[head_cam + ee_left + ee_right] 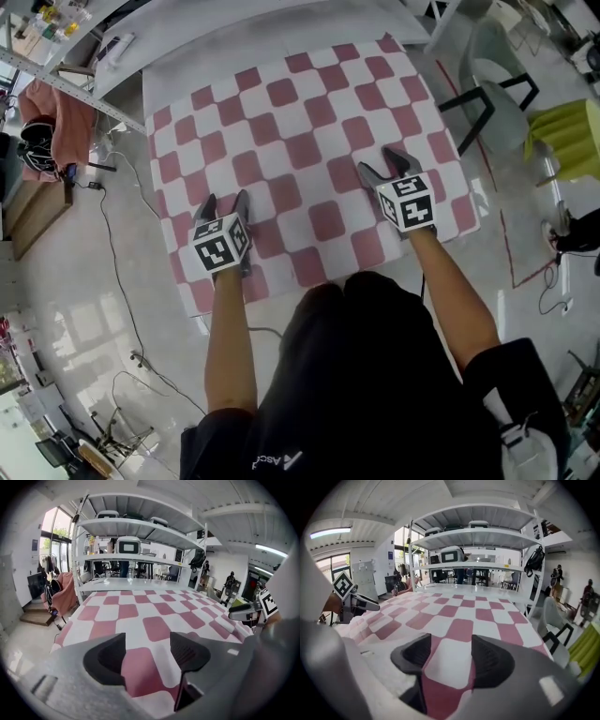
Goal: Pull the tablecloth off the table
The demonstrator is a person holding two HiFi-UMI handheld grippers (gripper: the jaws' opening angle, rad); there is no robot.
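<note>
Head view, both forearms (230, 337) stretched forward, left gripper (225, 199) and right gripper (379, 161) angled down over tablecloth (300, 112), jaws wide apart, gripping nothing.

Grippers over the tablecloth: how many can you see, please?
2. The left gripper is over the near left part of the tablecloth, the right gripper over its near right part; both open, none apparently hidden.

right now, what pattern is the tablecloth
The tablecloth is pink-and-white checked, clearest in the head view.
</note>
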